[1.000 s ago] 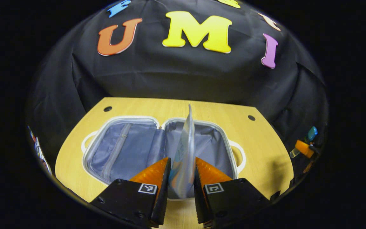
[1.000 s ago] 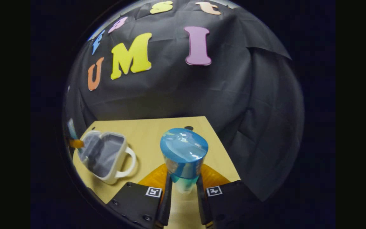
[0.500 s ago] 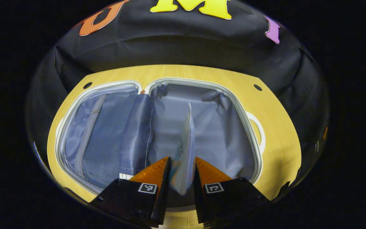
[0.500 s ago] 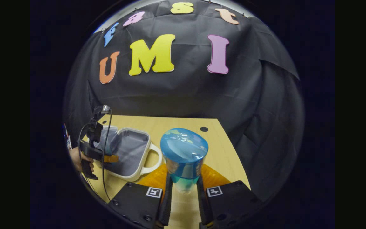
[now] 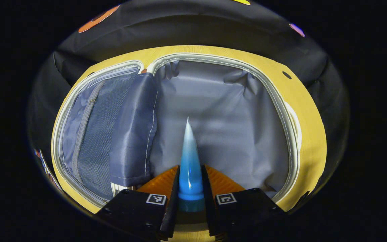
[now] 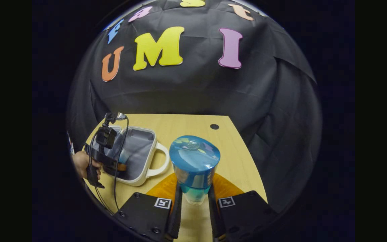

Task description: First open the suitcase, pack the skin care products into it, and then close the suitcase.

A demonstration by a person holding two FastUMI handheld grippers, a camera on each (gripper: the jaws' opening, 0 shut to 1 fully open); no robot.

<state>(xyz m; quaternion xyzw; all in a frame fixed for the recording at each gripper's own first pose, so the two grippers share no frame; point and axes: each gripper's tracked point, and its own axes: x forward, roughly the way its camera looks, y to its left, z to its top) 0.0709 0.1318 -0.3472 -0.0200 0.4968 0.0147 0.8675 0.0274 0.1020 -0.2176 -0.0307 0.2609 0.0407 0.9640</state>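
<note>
Open suitcase (image 5: pixel 291 134) lying flat on a wooden table (image 5: pixel 309 111), seen from above in the left gripper view. The left gripper (image 5: pixel 190 183) is clenched on a blue-to-white tube (image 5: pixel 189 158), both fingers pressing its lower part just above the cap, the tapered end pointing forward over the grey-lined right half of the case. The left half carries a mesh pocket with a zip (image 5: pixel 85 117), and a loose flap of grey lining (image 5: pixel 134 124) folds over the hinge line. The tube's face is turned edge-on, so any print on it cannot be read. In the right gripper view, the right gripper (image 6: pixel 195 198) grasps a jar (image 6: pixel 194 168) with a glossy blue lid, both fingers against its clear lower body; it is held above the table, well apart from the suitcase (image 6: pixel 139 178), which lies to the left with its white handle (image 6: pixel 160 159) facing this way. There the left gripper (image 6: pixel 121 167), with a hand (image 6: pixel 82 164) on its grip and a cable hanging from it, sits over the case interior. No brand or label is legible on the jar; the small markings on its lid may be reflections.
</note>
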